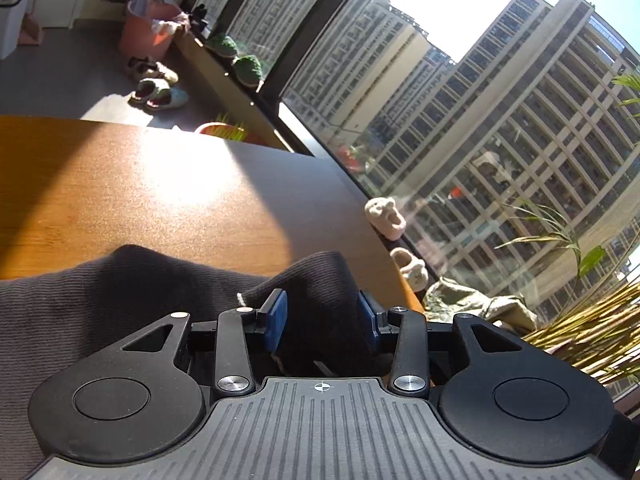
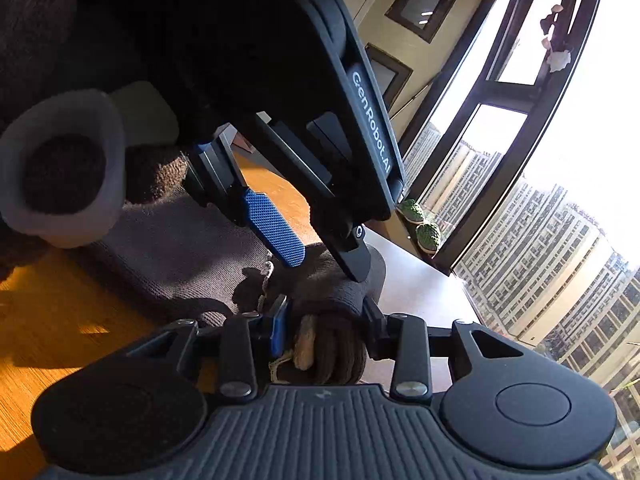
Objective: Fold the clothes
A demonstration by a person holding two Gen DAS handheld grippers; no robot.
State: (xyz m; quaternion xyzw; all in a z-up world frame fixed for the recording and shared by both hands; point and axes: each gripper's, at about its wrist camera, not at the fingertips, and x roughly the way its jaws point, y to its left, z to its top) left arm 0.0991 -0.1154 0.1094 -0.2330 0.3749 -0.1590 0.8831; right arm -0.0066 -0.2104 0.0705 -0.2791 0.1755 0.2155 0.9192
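One garment is in play: a dark brown ribbed knit sweater (image 1: 100,304), spread over the near part of a wooden table (image 1: 168,196). Two hand-held grippers are seen. The left gripper (image 1: 322,312) is clamped on a raised fold of the knit, which stands bunched between its two blue pads (image 1: 276,318); the cloth fills the gap from pad to pad. The right gripper (image 2: 322,332) is likewise clenched on a thick gathered roll of the same sweater (image 2: 180,248), with a pale cord or label caught in the bundle. In the right wrist view the left gripper (image 2: 320,256) is seen from outside, tips down on the knit just beyond the right one, one blue pad (image 2: 274,228) exposed.

On the window ledge two green slippers (image 1: 236,56) are counted, and two pale plush slippers (image 1: 396,236) beside the table's far edge. On the floor two pairs of shoes (image 1: 156,82) lie near one pink bucket (image 1: 150,30) stuffed with cloth. One crumpled olive cloth (image 1: 472,304) is seen past the table's edge, beside palm fronds (image 1: 580,320).

The sweater's full outline is cut off by both frames, so its sleeves and collar cannot be made out. A blurred grey rounded shape (image 2: 64,168) fills the left of the right wrist view; what it is cannot be told.
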